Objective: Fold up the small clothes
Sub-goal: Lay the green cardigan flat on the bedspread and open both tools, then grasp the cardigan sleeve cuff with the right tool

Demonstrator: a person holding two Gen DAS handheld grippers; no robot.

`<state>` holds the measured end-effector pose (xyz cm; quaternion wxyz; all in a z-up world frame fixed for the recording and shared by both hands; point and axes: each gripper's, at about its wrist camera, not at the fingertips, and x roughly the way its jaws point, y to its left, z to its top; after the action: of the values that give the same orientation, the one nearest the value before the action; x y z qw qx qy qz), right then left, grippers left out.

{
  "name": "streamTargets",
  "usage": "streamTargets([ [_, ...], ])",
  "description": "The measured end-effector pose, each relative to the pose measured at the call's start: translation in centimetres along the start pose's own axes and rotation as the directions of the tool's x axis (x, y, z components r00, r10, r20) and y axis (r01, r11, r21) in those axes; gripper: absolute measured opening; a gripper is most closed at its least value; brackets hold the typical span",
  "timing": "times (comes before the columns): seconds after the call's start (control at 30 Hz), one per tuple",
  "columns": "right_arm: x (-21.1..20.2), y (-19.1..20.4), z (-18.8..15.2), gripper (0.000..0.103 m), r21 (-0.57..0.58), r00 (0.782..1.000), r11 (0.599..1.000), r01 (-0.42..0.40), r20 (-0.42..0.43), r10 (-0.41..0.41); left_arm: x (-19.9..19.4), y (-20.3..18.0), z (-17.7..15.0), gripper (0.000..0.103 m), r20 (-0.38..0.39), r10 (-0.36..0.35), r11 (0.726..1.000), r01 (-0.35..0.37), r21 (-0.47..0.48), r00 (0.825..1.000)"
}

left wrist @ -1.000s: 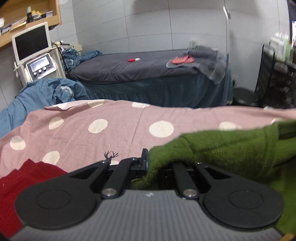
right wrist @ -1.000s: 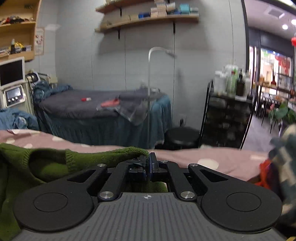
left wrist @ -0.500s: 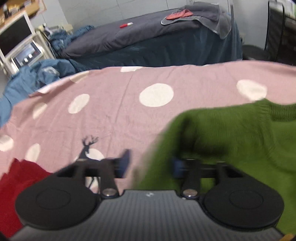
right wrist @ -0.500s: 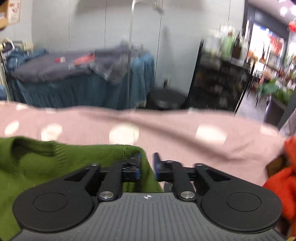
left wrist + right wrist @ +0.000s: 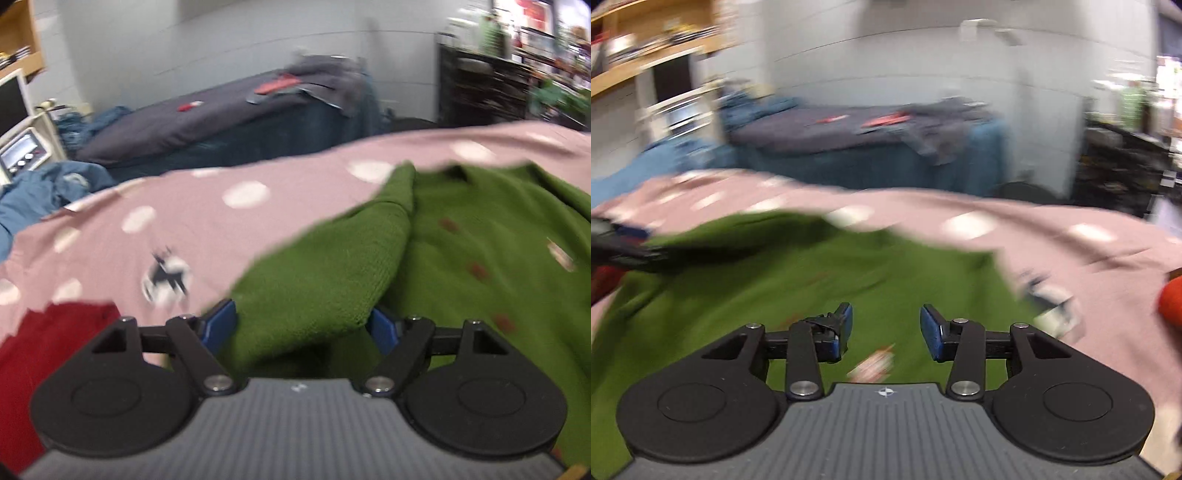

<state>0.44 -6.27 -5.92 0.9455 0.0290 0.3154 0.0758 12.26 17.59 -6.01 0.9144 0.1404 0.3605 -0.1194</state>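
Note:
A small green knitted sweater with little red dots lies on the pink polka-dot sheet. My left gripper is open wide, and a fold of the sweater's edge lies loose between its blue pads. In the right wrist view the sweater spreads flat under my right gripper, which is open and empty just above it. The left gripper's dark fingers show at the far left of that view. Both views are blurred.
A dark red garment lies at the near left. An orange-red garment lies at the right edge of the sheet. Behind stand a dark treatment bed, a blue cloth heap, and a black trolley.
Both grippers were shut on the sweater's edge a second ago; they have opened and let it go. The sweater now lies spread on the sheet, and both cameras have swung.

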Motion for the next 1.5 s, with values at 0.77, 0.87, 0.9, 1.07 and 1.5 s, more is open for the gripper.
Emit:
streamTargets([
  [0.77,-4.0,4.9,-6.8,0.084,0.000,0.994,1.000,0.005,-0.105,-0.005,14.4,14.6,7.3,0.103,-0.391,0.234,0.843,-0.386,-0.373,0.890],
  [0.87,-4.2,4.5,-7.2,0.086,0.028,0.994,1.000,0.011,-0.111,-0.007,12.5,16.5,5.4,0.103,-0.380,0.193,0.823,-0.360,-0.438,0.904],
  [0.9,-4.3,4.4,-7.2,0.086,0.038,0.994,0.999,0.005,-0.108,-0.001,11.2,16.5,5.1,0.103,-0.340,0.195,0.831,-0.339,-0.440,0.920],
  [1.07,-4.7,4.0,-6.9,0.094,0.070,0.997,0.998,-0.006,-0.074,0.011,5.3,14.7,5.5,0.103,-0.152,0.282,0.907,-0.315,-0.280,0.947],
  [1.5,-6.0,4.7,-7.1,0.094,0.072,0.998,0.997,-0.029,-0.047,0.032,-4.4,6.9,-0.9,0.094,-0.195,0.109,0.989,-0.127,-0.079,0.975],
])
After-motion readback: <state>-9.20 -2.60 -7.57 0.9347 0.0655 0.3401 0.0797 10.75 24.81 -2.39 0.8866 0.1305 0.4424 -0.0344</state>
